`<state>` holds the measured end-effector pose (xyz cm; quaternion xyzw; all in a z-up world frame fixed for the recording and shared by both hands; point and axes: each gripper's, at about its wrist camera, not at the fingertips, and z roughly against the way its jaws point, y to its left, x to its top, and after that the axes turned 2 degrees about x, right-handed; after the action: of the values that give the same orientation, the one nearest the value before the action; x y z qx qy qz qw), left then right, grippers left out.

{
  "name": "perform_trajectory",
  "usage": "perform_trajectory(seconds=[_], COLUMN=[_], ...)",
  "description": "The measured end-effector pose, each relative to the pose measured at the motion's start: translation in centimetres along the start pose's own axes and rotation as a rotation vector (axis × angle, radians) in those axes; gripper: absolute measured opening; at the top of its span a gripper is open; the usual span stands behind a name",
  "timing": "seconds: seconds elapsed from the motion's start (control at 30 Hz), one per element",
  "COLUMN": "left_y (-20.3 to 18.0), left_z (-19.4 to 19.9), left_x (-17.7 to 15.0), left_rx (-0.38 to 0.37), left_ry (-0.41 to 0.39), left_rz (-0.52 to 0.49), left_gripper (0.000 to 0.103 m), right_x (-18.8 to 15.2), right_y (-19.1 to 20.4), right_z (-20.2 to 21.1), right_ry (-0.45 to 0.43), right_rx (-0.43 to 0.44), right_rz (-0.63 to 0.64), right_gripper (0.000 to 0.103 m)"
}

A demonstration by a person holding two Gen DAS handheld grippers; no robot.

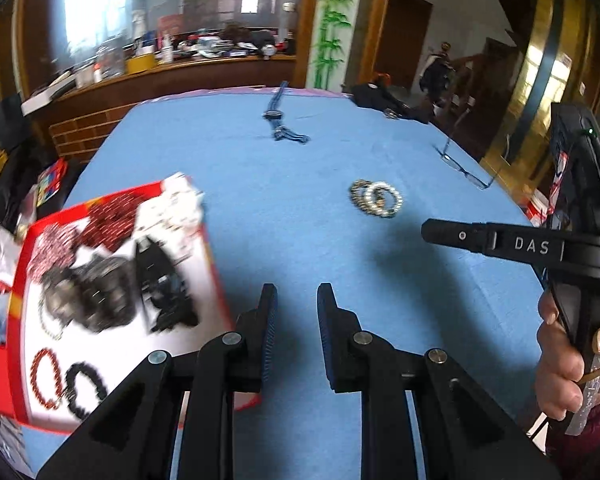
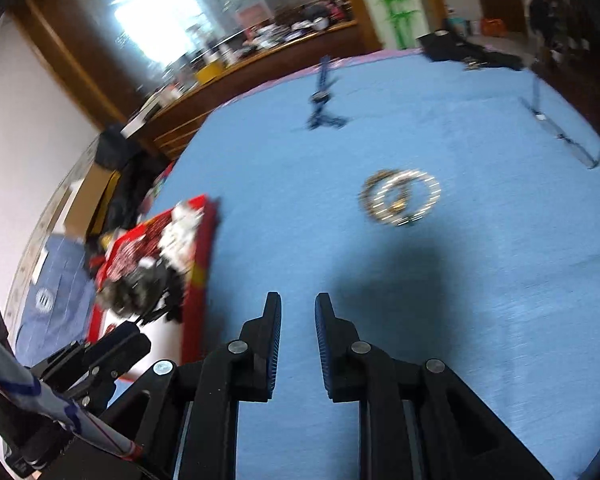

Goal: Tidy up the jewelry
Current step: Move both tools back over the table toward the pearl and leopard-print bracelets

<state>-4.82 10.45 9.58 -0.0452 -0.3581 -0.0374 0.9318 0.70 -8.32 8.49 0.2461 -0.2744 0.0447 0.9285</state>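
Hovering over the blue counter (image 1: 228, 152) with jaws parted and empty, both grippers (image 1: 297, 300) (image 2: 298, 308) face beaded bracelets (image 1: 376, 198) lying well right of the red jewelry tray (image 1: 18, 292).

Motion blur and cropped edges hide detail.
The beaded bracelets (image 2: 400, 197) smear into streaks; the red tray (image 1: 16, 300) runs past the left edge, its dark contents (image 1: 100, 292) indistinct.

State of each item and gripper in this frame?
Left hand-held gripper: open, empty.
Right hand-held gripper: open, empty.
Red box: open, holding jewelry.
Bead bracelets: overlapping, loose on cloth.
Eyeglasses: unfolded, on cloth.
Blue strap: lying stretched out.
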Motion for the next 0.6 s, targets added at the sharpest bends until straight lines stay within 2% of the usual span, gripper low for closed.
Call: perform_trajectory(seconds=[0.27, 0.47, 0.6], left_y=[-3.7, -4.7, -5.0], left_z=[-2.4, -3.4, -3.7], left_x=[1.4, 1.8, 1.9], left_rx=[0.036, 0.067, 0.093], left_ry=[0.002, -0.002, -0.010], left_rz=[-0.081, -0.116, -0.137], left_gripper=[0.019, 0.021, 0.025], right_x=[1.9, 3.4, 4.6], right_y=[-4.3, -6.7, -7.9], right_z=[0.3, -0.6, -1.9], right_ry=[-0.019, -0.007, 0.006], right_rx=[-0.060, -0.088, -0.123], right_rz=[-0.062, -0.096, -0.121], right_gripper=[0.025, 0.025, 0.025])
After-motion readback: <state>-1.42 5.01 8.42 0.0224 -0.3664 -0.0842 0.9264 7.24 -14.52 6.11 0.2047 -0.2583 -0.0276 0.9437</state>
